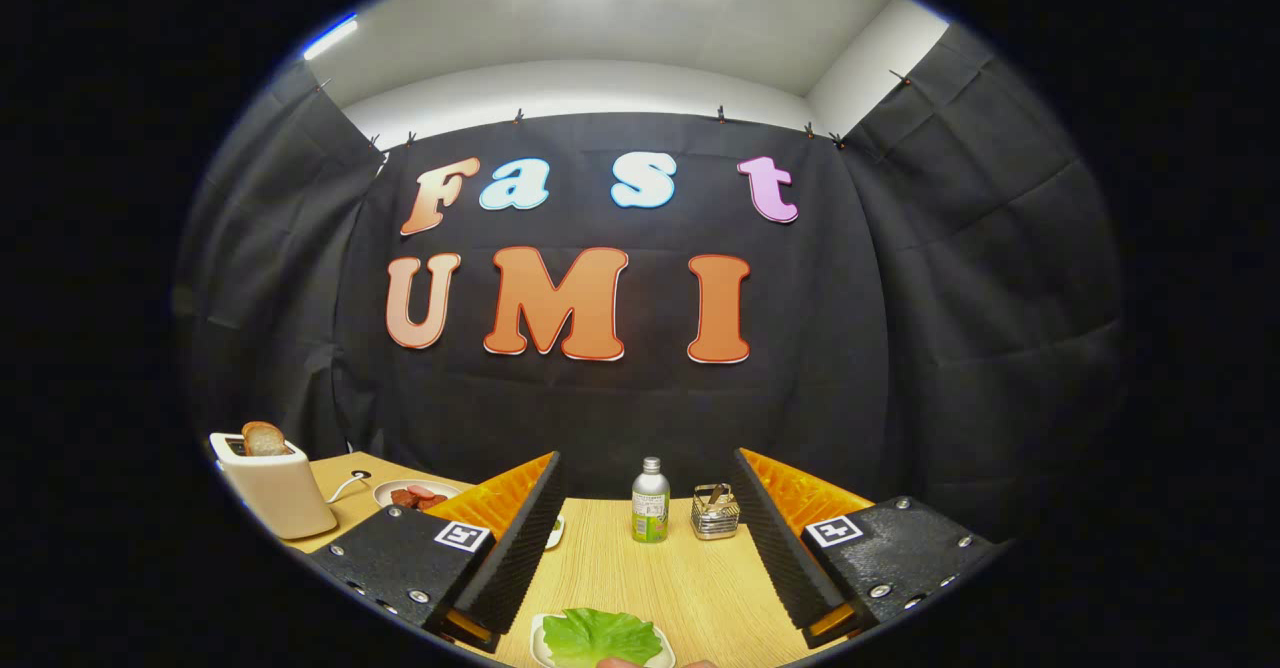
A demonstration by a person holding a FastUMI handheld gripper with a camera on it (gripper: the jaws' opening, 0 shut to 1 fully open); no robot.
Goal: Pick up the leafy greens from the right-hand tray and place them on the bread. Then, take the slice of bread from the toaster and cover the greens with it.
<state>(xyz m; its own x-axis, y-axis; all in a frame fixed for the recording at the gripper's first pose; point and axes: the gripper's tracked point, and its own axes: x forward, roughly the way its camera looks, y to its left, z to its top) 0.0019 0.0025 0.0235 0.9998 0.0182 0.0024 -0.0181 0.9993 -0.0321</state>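
I had the gripper [645, 538] with its fingers spread wide and nothing between them. The lettuce leaf [601, 637] lay on a small white plate [541, 645], low and close in between the fingers, nearer than their tips. The bread slice [264, 438] stood up from the toaster [272, 493], well off past the left finger. I judged the next move a pull back and down onto the leaf.
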